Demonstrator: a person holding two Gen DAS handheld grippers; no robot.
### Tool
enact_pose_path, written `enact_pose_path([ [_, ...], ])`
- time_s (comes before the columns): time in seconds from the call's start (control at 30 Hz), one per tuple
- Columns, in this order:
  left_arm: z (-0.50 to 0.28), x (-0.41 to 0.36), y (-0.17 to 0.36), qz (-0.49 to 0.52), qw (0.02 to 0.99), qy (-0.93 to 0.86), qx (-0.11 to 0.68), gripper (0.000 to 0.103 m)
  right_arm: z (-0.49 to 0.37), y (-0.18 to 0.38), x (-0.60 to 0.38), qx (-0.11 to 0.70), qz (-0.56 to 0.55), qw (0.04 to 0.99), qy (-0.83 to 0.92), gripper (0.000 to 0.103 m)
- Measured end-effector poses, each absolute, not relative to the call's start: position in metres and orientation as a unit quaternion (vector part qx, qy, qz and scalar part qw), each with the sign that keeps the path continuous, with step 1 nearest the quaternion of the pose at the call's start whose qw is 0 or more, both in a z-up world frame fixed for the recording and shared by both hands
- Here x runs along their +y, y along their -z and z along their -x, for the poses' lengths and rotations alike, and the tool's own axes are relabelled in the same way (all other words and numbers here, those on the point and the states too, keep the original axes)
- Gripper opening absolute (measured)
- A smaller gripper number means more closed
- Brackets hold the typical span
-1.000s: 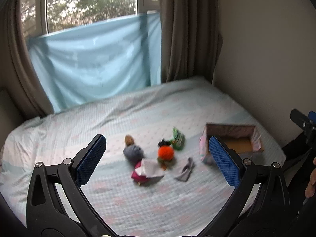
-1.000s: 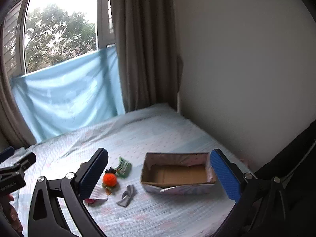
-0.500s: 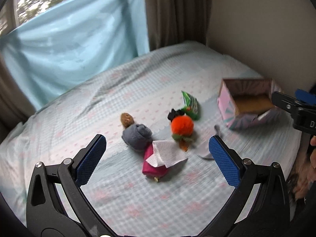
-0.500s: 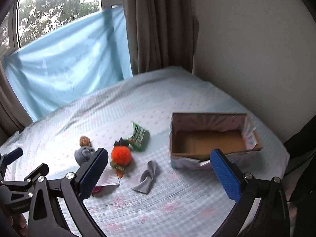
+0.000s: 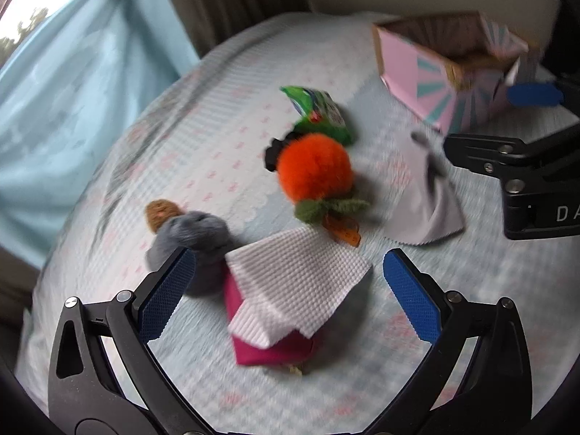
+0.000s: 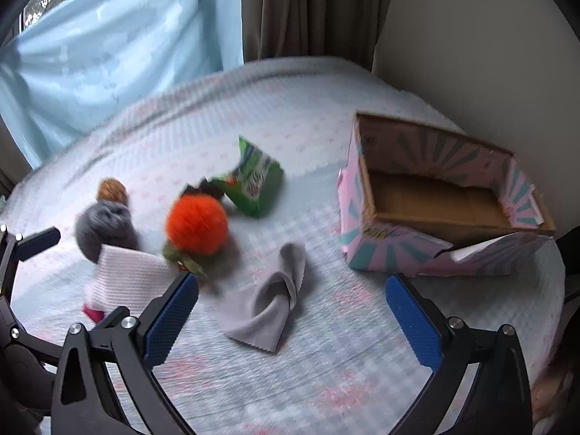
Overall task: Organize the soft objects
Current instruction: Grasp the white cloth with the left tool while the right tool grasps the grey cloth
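The white cloth (image 5: 294,280) covers most of the magenta pouch (image 5: 270,349), everything's motion-blurred, and the green packet (image 6: 253,181) print is unreadable.

An orange pompom (image 5: 314,167), a grey cloth (image 6: 270,304), a green packet (image 6: 253,181) and a pink, teal-rayed box (image 6: 391,250) are seen on pale blue checked bedding (image 6: 326,380).

You see a bed (image 6: 290,116) with a pale checked sheet with small pink marks. Behind it hangs a light blue cloth (image 6: 119,36) over the window (image 5: 21,18), beside a brown curtain (image 6: 315,7). To the right stands a plain wall (image 6: 471,36). Daylight enters from the upper left.
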State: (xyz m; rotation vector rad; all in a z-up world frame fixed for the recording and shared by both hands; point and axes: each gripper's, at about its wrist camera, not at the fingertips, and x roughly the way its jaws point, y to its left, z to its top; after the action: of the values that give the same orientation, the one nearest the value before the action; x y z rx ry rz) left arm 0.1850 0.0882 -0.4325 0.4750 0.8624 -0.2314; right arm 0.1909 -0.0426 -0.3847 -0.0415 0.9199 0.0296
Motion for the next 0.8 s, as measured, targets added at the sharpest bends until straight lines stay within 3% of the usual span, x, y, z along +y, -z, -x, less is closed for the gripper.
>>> enact_pose_path([
  [0.2,-0.203,0.075,0.470,-0.278,0.850,0.135,0.427,0.101,-0.209,0.421,-0.043,0.456,0.018,0.889,-0.032,0.102],
  [0.4,-0.209,0.069,0.497,-0.330,0.820,0.148,0.444,0.089,-0.225,0.447,-0.040,0.469,0.014,0.882,-0.037,0.098],
  [0.7,-0.212,0.058,0.505,-0.392,0.791,0.173,0.436,0.061,-0.242,0.467,-0.034,0.495,-0.001,0.867,-0.060,0.059],
  [0.8,-0.213,0.056,0.506,-0.414,0.786,0.175,0.425,0.040,-0.244,0.470,-0.037,0.501,-0.007,0.863,-0.066,0.043],
])
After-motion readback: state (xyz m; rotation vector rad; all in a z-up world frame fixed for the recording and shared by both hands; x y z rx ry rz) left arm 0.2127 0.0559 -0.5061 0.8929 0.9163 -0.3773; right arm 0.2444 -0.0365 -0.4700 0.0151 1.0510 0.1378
